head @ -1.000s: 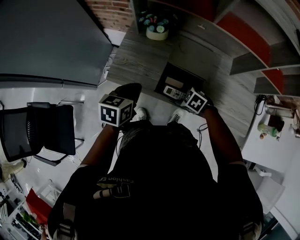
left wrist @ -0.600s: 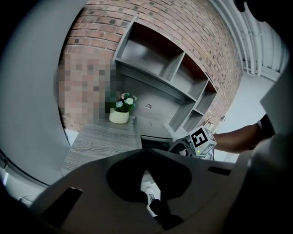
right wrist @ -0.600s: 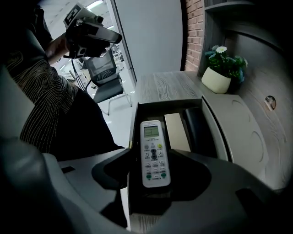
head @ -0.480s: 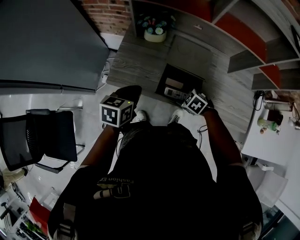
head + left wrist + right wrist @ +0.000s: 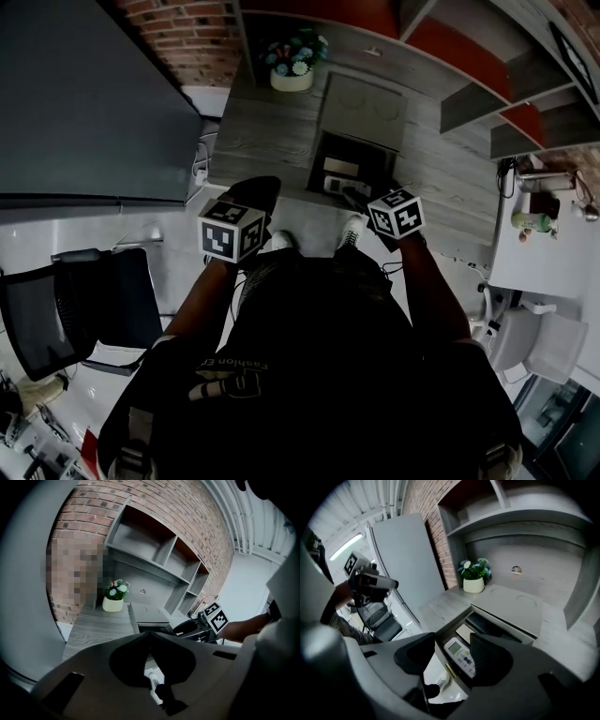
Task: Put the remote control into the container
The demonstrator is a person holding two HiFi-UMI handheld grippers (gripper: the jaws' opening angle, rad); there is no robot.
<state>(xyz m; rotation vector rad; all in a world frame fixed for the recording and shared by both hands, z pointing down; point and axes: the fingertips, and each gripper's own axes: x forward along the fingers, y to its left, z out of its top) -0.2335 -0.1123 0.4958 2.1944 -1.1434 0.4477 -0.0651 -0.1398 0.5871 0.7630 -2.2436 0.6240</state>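
Observation:
The white remote control [image 5: 460, 656] lies flat inside the dark open container [image 5: 483, 625] set into the grey desk, and it shows small at the container's front [image 5: 336, 185] in the head view. My right gripper [image 5: 453, 644] is open, its jaws spread on either side of the remote's near end without closing on it. Its marker cube [image 5: 396, 214] hangs just in front of the desk edge. My left gripper [image 5: 150, 637] is shut with nothing in it, held off the desk's left front corner [image 5: 253, 193].
A tan card [image 5: 465, 632] and a dark flat item [image 5: 490, 626] share the container, whose grey lid [image 5: 515, 604] lies behind it. A flower pot [image 5: 292, 71] stands at the desk's back. Wall shelves [image 5: 469, 66], an office chair [image 5: 80, 300] and a white side table [image 5: 539, 244] surround me.
My right gripper has drawn back toward me from the container, leaving the remote lying inside. The left gripper has stayed put. The head view has tilted further over the desk.

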